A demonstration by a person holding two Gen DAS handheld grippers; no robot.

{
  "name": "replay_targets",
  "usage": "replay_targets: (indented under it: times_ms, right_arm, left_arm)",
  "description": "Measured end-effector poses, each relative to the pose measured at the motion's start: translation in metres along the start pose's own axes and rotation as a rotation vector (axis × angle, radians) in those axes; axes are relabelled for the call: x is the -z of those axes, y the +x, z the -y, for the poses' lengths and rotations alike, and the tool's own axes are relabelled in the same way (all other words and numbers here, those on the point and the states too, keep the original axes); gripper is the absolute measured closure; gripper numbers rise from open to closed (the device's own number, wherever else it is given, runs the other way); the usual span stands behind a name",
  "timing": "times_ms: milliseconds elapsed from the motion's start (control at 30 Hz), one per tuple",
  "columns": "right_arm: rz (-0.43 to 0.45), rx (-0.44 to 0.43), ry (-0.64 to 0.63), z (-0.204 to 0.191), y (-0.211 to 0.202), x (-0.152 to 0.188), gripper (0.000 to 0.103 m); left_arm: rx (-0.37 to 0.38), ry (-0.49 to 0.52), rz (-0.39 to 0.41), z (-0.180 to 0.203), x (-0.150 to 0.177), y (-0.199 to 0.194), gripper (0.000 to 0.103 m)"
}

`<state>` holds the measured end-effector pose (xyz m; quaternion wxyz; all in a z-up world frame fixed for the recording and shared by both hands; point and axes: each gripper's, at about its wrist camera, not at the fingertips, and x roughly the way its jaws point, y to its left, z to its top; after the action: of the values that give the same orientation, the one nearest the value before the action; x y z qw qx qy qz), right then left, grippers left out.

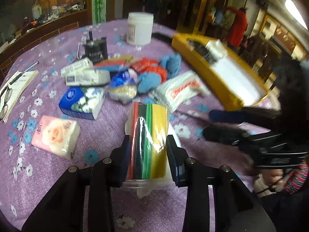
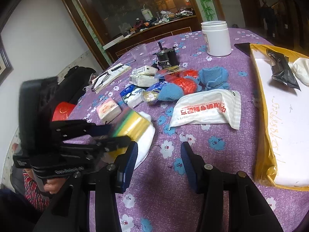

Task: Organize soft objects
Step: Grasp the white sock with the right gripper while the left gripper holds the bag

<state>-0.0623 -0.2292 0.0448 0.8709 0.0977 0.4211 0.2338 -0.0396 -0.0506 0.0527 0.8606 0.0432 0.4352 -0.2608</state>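
Left gripper (image 1: 147, 152) jaws clamped on clear-wrapped multicoloured sponge pack (image 1: 148, 135) above purple floral bench (image 1: 108, 119); right gripper (image 2: 159, 161) jaws parted, empty.

Black tongs (image 2: 159, 166), blue ribbed pads, silver pivot screws, red striped sleeve (image 2: 33, 189)

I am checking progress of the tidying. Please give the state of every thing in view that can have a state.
left gripper: shut on the striped sponge pack
striped sponge pack: gripped, above a white packet
right gripper: open, empty
white jar: upright, no lid
yellow box: open, holds a black bag
white pouch: lying flat on the cloth
glasses: folded, on a notebook
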Motion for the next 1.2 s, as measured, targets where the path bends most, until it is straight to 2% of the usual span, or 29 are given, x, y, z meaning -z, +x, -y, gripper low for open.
replay_targets:
  times_ms: [67,133,200,300,367,467,567,700,767,800,833,900,933,1067,1200]
  right_arm:
    - [-0.002,0.005,-0.01,-0.002,0.0,0.0,0.051]
    - [-0.009,0.011,-0.032,-0.007,0.003,-0.001,0.046]
    - [-0.013,0.022,-0.067,-0.015,0.008,-0.005,0.046]
    - [-0.032,0.018,-0.154,-0.034,0.015,-0.012,0.043]
    - [-0.054,0.028,-0.261,-0.051,0.025,-0.015,0.04]
    - [-0.117,0.013,-0.413,-0.069,0.041,-0.019,0.04]
    - [-0.153,0.067,-0.511,-0.078,0.056,-0.022,0.04]
    - [-0.214,0.106,-0.535,-0.072,0.081,-0.028,0.04]
    - [-0.247,0.107,-0.526,-0.069,0.092,-0.027,0.045]
    - [-0.257,0.114,-0.525,-0.07,0.096,-0.025,0.051]
    - [-0.266,0.107,-0.524,-0.072,0.097,-0.024,0.066]
    - [-0.246,0.129,-0.536,-0.078,0.093,-0.019,0.076]
    - [-0.229,0.151,-0.536,-0.08,0.091,-0.017,0.085]
    - [-0.119,0.14,-0.426,-0.068,0.074,-0.019,0.088]
    - [-0.034,0.107,-0.253,-0.041,0.061,-0.018,0.088]
  left_arm:
    - [0.015,-0.027,0.058,-0.012,0.0,-0.014,0.07]
    - [-0.009,-0.068,0.091,-0.026,-0.001,-0.018,0.07]
    - [-0.033,-0.144,0.127,-0.048,-0.002,-0.02,0.07]
    - [-0.016,-0.242,0.158,-0.074,0.0,-0.02,0.07]
    - [-0.007,-0.272,0.173,-0.083,0.0,-0.021,0.07]
    - [-0.002,-0.288,0.175,-0.088,0.001,-0.019,0.07]
    - [0.019,-0.301,0.161,-0.09,0.001,-0.015,0.07]
    - [0.018,-0.288,0.161,-0.088,0.002,-0.016,0.07]
    - [0.008,-0.283,0.161,-0.087,0.002,-0.016,0.07]
    - [0.008,-0.281,0.162,-0.088,0.002,-0.016,0.07]
    - [0.009,-0.281,0.161,-0.088,0.002,-0.015,0.07]
    - [0.012,-0.28,0.159,-0.088,0.002,-0.015,0.07]
    - [0.013,-0.276,0.157,-0.087,0.002,-0.014,0.07]
    - [0.012,-0.254,0.161,-0.082,0.002,-0.014,0.07]
    - [0.009,-0.225,0.163,-0.074,0.002,-0.013,0.07]
